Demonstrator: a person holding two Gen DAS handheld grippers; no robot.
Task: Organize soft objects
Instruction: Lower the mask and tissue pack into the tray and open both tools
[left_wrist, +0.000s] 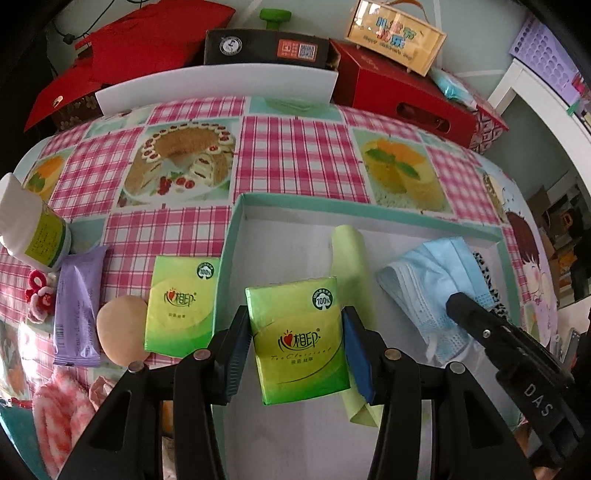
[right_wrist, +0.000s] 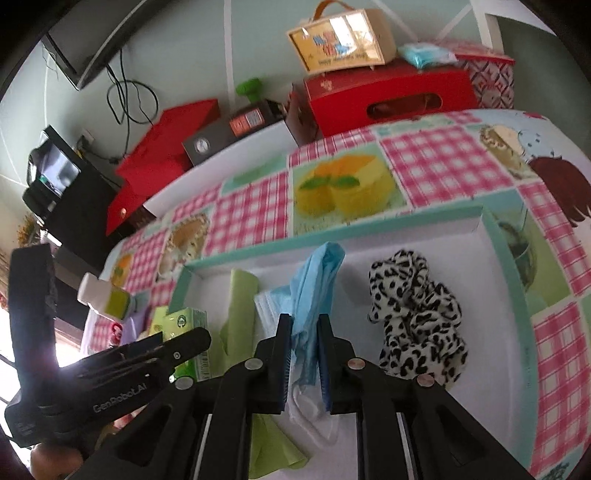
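Observation:
My left gripper (left_wrist: 297, 332) is shut on a green tissue pack (left_wrist: 299, 339) and holds it over the left part of the teal-rimmed white tray (left_wrist: 236, 221). My right gripper (right_wrist: 303, 354) is shut on a blue face mask (right_wrist: 314, 291) inside the tray (right_wrist: 498, 236). A light green cloth (left_wrist: 351, 266) lies in the tray beside the mask (left_wrist: 436, 280). A leopard-print scrunchie (right_wrist: 417, 317) lies to the right in the tray. A second green tissue pack (left_wrist: 181, 302) lies on the tablecloth left of the tray.
Left of the tray lie a purple wipes packet (left_wrist: 77, 306), a beige sponge (left_wrist: 122, 332), a pink striped cloth (left_wrist: 62, 410), a red hair tie (left_wrist: 38, 295) and a white bottle (left_wrist: 33, 229). Red and black boxes (left_wrist: 399, 92) stand along the back edge.

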